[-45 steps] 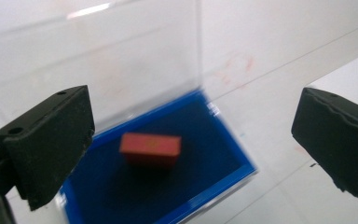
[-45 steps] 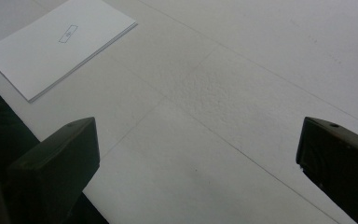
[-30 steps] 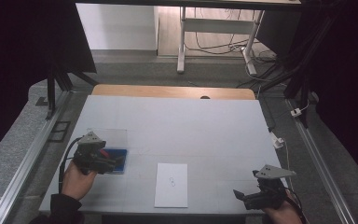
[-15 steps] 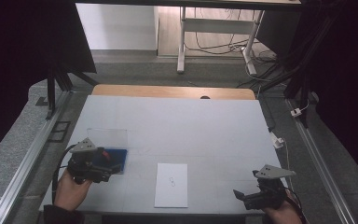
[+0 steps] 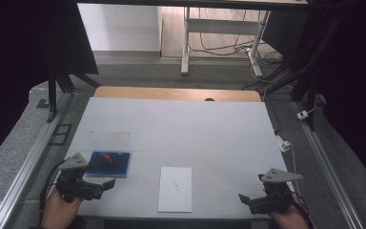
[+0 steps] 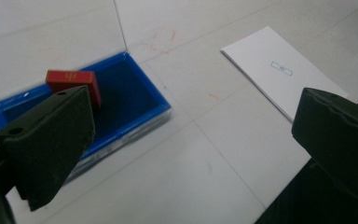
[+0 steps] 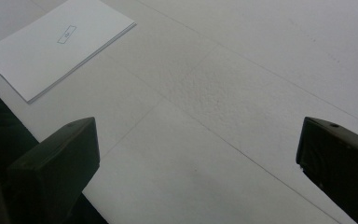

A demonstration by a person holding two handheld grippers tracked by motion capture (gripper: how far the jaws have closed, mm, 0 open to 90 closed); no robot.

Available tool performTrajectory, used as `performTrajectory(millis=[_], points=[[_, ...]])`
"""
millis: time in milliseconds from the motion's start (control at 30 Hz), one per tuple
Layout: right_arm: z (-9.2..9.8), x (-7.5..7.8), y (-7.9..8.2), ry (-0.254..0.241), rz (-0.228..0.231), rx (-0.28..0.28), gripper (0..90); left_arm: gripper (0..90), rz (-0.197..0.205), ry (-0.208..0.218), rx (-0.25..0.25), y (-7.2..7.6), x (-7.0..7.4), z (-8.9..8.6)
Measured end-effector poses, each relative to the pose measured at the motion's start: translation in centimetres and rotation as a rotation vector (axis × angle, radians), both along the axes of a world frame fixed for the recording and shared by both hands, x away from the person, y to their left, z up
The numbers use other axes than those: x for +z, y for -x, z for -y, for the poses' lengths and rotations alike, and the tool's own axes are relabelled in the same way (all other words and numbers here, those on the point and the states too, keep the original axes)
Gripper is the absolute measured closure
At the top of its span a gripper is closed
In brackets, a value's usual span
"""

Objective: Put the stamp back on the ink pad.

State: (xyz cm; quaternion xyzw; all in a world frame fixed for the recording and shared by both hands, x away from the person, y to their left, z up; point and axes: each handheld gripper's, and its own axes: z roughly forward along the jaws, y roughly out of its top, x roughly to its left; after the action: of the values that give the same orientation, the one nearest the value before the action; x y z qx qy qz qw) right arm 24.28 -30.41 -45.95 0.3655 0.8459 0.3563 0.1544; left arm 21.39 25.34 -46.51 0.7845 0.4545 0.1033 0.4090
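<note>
Two tools hover low over the white bench [image 5: 181, 124], both gaping and gripping nothing. Left tool [image 5: 106, 183] sits just beside the blue case [image 6: 130, 100], which lies open with a red block [image 6: 74, 81] inside. Right tool [image 5: 244, 198] hangs near the bench's front edge, well apart from the paper [image 5: 175, 188].

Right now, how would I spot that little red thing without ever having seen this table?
Start at the white table and look to its near left part, where a shallow blue tray lies just beyond the left claw. The small red block leans inside that tray. It is the only red item; the nearby white sheet lies flat.
</note>
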Motion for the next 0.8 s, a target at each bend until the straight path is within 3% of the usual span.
performTrajectory(millis=[467,800], points=[[0.0,0.0,0.0,0.005,-0.001,-0.001,0.0,0.0,-0.023,0.012,0.057,2.6,-1.0,-2.2],[0.0,0.0,0.0,0.006,-0.001,-0.002,0.0,0.0,-0.037,-0.026,0.081,3.3,-1.6,-2.4]])
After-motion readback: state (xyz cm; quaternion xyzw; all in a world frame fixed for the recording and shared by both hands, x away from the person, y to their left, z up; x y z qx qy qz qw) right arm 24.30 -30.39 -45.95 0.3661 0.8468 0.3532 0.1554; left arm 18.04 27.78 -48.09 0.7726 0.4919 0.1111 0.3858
